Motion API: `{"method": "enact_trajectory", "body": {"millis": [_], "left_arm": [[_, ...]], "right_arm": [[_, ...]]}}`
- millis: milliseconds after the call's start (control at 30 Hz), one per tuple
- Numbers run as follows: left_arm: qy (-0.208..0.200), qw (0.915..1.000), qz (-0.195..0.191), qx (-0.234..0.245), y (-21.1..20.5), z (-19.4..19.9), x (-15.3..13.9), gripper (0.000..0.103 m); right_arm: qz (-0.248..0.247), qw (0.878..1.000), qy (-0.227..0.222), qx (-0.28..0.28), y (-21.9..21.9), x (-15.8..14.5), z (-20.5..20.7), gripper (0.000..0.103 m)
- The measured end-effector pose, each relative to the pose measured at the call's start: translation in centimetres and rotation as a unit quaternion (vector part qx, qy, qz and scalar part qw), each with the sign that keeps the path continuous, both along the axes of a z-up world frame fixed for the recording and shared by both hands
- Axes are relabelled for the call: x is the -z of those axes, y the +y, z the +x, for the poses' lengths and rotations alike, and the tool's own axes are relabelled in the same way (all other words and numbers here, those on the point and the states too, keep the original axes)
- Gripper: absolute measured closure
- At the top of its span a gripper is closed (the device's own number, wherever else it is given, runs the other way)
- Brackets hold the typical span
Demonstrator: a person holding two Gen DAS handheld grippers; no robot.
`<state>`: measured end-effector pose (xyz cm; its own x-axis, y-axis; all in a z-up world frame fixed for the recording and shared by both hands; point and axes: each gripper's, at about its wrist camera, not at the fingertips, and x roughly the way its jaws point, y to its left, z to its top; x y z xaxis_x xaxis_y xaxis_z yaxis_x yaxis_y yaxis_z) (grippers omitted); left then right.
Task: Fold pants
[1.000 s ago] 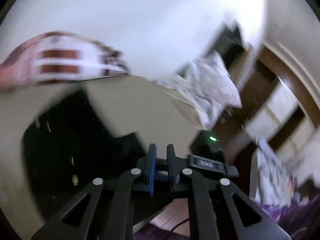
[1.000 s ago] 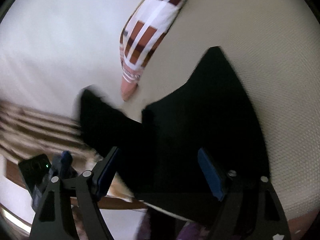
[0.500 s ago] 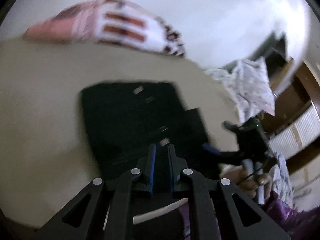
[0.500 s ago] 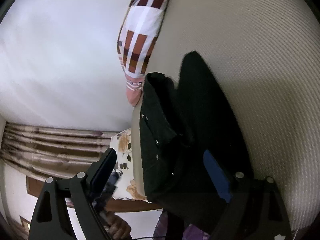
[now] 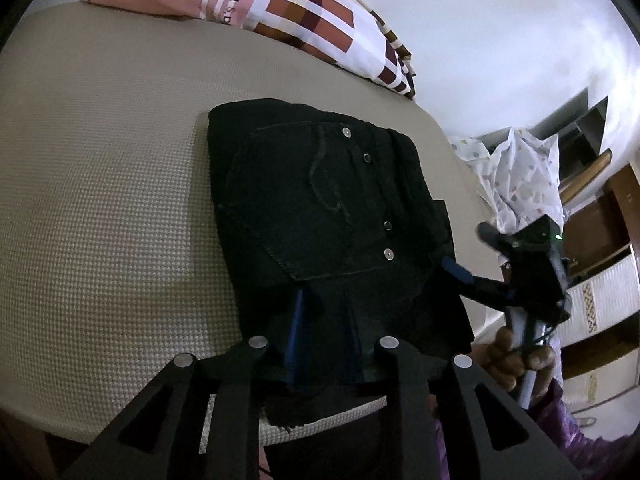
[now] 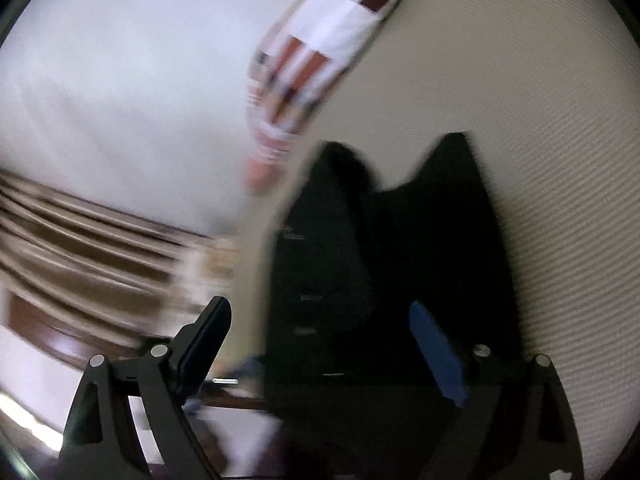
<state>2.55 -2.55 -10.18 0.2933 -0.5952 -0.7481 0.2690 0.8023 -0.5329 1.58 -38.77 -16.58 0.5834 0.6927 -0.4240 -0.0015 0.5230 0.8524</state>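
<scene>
The black denim pants (image 5: 320,208) lie folded into a compact stack on the beige textured mattress (image 5: 100,200), directly ahead of the left tool (image 5: 324,340), with a stitched back pocket and a row of metal rivets facing up. The near edge of the stack runs under and between the left tool's blue-lined fingers (image 5: 294,336), which stand a little apart with dark cloth lying between them; whether they are pinching that cloth or have let it go cannot be told from this view. A ragged hem hangs just below the fingers, over the mattress edge.

The right tool (image 6: 320,352) is spread wide and holds nothing. In its own blurred view the pants (image 6: 392,260) sit ahead and partly between its fingers. In the left view the right tool (image 5: 472,264) hovers at the right edge of the stack, close to the cloth.

The step in hand looks like setting down and tidying the last fold. To do it well, the left tool should open fully before drawing back, and draw back straight toward the person so the top layer is not dragged off its edges. The loose hem needs tucking under or pulling onto the mattress. The right tool can press lightly on the right edge to hold the layers square. Denim is stiff and should keep its crease once flattened. A patterned pink, white and brown pillow (image 5: 304,20) lies well beyond the pants.
</scene>
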Motion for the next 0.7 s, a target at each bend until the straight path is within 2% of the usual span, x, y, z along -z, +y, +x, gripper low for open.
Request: {"method": "enact_trajectory", "body": {"millis": [133, 267, 333, 367, 400, 467, 533, 600, 667, 700], "left_arm": [[-0.003, 1.0, 0.004, 0.005, -0.4, 0.0, 0.0, 0.071], [-0.003, 0.9999, 0.006, 0.009, -0.7, 0.2, 0.0, 0.066], [-0.001, 0.9999, 0.006, 0.008, -0.7, 0.2, 0.0, 0.065], [0.002, 1.0, 0.003, 0.007, -0.6, 0.3, 0.0, 0.065], [0.005, 1.0, 0.0, 0.004, -0.5, 0.3, 0.0, 0.064], [0.01, 0.9999, -0.004, 0.001, -0.5, 0.4, 0.1, 0.063], [0.011, 0.9999, -0.004, 0.001, -0.6, 0.4, 0.1, 0.06], [0.009, 1.0, -0.002, 0.002, -0.8, 0.4, 0.0, 0.058], [0.008, 1.0, 0.001, 0.003, -1.0, 0.4, 0.0, 0.055], [0.008, 1.0, 0.002, 0.003, -1.1, 0.3, -0.1, 0.054]], "right_arm": [[0.014, 1.0, 0.006, -0.014, 0.2, 0.6, 0.4, 0.013], [-0.012, 0.998, -0.021, -0.058, 1.4, -0.5, 1.0, 0.014], [0.001, 0.997, -0.039, -0.069, 1.0, -0.7, 1.1, 0.029], [-0.002, 0.997, -0.039, -0.072, 0.8, -0.7, 1.4, 0.048], [-0.018, 0.997, -0.026, -0.075, 0.5, -0.4, 1.9, 0.059], [-0.033, 0.996, 0.0, -0.081, 0.3, 0.5, 2.7, 0.059], [-0.027, 0.996, 0.011, -0.09, 0.5, 1.0, 3.2, 0.051], [-0.023, 0.995, 0.011, -0.098, 1.1, 0.7, 3.7, 0.034], [-0.028, 0.994, 0.008, -0.108, 2.2, 0.1, 4.3, 0.025], [-0.041, 0.992, 0.007, -0.115, 2.7, -0.2, 4.6, 0.028]]}}
